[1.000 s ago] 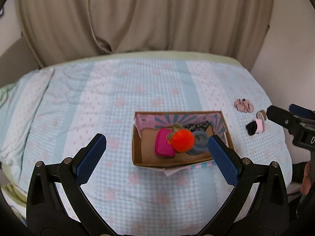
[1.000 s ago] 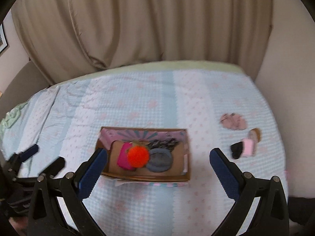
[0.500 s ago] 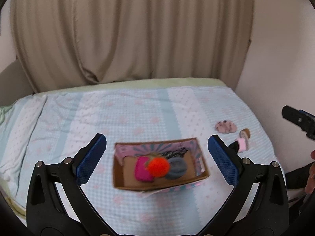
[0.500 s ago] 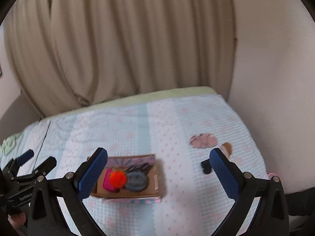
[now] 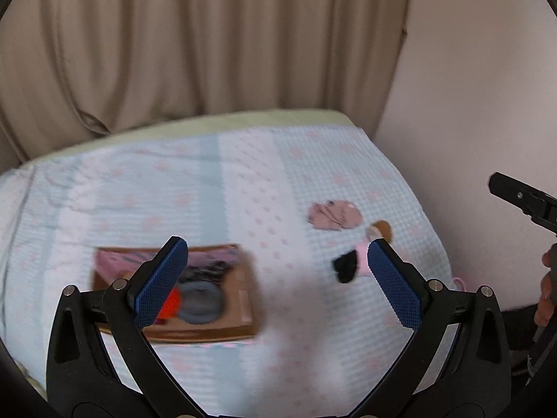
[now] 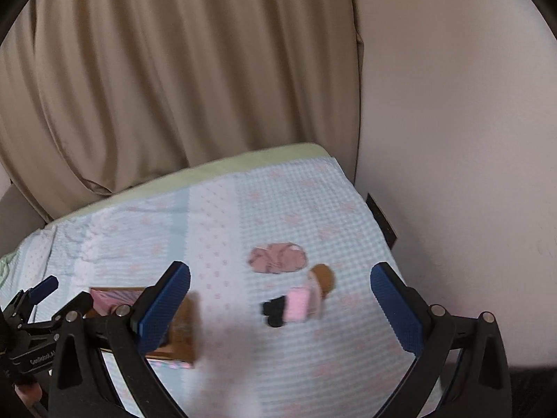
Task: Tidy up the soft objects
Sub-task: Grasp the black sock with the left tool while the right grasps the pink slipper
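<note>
A shallow cardboard box [image 5: 243, 296] [image 6: 186, 327] rests on the checked bedspread, holding an orange pom-pom [image 5: 172, 301], a grey roll [image 5: 202, 301] and a dark patterned piece [image 5: 217, 266]. To its right lie a dusty-pink soft piece [image 5: 336, 216] [image 6: 278, 257], a small doll with brown hair, pink body and black end [image 5: 358, 261] [image 6: 296, 301]. My left gripper [image 5: 278, 278] hangs open above the bed between box and doll. My right gripper [image 6: 280, 299] is open, high over the doll. Both views are motion-blurred.
Beige curtains [image 5: 209, 52] hang behind the bed. A plain wall [image 6: 470, 139] runs close along the bed's right edge. A dark plate [image 6: 381, 219] sits low on that wall. A hand [image 5: 548, 289] holds the right gripper's handle at the far right.
Both views have swung to the right and pulled back. The box slid to the left of each frame and the loose soft pieces came toward the middle. Both grippers stay open.
</note>
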Demonstrator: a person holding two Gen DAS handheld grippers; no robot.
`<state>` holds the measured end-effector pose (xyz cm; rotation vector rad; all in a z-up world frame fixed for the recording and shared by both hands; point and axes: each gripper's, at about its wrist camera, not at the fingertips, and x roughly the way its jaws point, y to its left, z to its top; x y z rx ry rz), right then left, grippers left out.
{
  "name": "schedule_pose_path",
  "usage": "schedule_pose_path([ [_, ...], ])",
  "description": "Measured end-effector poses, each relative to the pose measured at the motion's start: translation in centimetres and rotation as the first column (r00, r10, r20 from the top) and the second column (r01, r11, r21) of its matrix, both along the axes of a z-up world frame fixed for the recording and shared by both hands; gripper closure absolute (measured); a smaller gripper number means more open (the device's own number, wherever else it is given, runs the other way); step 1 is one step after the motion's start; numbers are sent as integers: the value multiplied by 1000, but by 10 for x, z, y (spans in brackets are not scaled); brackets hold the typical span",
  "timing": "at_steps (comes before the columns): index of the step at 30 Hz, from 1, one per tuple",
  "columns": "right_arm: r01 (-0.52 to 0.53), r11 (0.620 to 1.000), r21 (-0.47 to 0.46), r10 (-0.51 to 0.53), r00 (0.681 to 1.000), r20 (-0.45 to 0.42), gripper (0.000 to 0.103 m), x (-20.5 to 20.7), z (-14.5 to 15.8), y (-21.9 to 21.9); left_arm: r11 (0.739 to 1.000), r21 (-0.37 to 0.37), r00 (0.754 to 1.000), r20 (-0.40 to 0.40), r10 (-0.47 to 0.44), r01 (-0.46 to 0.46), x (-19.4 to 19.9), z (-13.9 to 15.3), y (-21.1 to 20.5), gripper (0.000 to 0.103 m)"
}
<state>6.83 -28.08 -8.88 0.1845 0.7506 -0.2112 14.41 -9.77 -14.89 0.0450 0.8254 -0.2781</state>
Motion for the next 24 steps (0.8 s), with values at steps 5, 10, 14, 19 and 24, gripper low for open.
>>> schedule_pose_path([
  [5,-36,999,16,36,999,-31,0,27,-39,-53,1000,-7,996,-80,-30,30,22,-58,-58,0],
  [10,-55,997,61,60,994,-91,0,62,-95,-89,999,-30,980,-193,-46,41,52,-134,-93,0],
  [14,-61,993,100,76,986,-146,8,86,-146,-107,998,-53,962,-266,-52,39,75,-190,-106,1],
  [19,-51,989,142,80,975,-208,14,112,-208,-114,994,-85,944,-315,-97,73,94,-243,-114,2],
  [24,-47,981,186,94,962,-255,20,135,-255,-116,987,-108,925,-348,-150,120,105,-276,-125,12],
])
